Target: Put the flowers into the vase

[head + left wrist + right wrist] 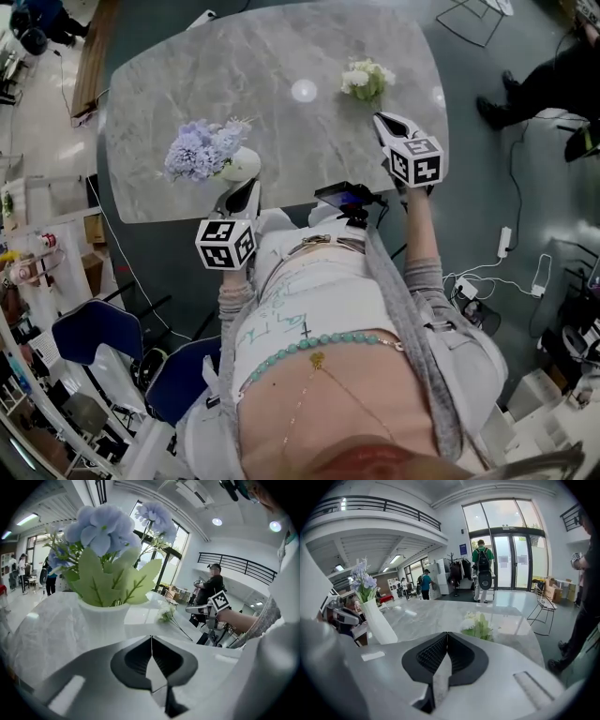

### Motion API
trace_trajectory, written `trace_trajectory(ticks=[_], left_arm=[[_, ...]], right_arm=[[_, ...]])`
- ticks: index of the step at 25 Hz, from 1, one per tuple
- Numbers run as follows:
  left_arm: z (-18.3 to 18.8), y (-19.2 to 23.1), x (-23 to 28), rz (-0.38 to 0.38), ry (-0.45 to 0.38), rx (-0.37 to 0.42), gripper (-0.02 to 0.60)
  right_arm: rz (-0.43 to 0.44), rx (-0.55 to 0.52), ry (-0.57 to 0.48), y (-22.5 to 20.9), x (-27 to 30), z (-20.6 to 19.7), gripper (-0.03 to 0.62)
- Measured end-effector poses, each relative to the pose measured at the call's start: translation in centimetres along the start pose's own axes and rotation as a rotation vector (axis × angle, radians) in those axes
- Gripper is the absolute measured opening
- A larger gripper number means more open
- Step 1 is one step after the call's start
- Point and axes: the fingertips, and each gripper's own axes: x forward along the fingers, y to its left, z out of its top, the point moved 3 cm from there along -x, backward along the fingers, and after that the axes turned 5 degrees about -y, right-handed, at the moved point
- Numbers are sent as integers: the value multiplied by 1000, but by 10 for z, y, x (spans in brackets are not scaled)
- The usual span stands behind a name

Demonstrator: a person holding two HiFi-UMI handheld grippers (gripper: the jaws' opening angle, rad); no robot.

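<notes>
two tongs (246, 190) (388, 121) closed; one vase (243, 166); two bouquets (201, 148) (366, 78)

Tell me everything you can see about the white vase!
The vase is plain white and smooth, and looks tall from the right gripper view. It stands upright on the grey marble table, near its front left edge. Pale purple-blue flowers with big green leaves stick out of its mouth. The left tongs are shut just in front of it and are not gripping it.
</notes>
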Motion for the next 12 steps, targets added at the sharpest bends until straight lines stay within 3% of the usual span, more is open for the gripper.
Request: trace_trajectory(ticks=[12], left_arm=[[4, -29, 24, -36, 12, 4, 2]], right_arm=[[-27, -11, 86, -31, 22, -26, 28]])
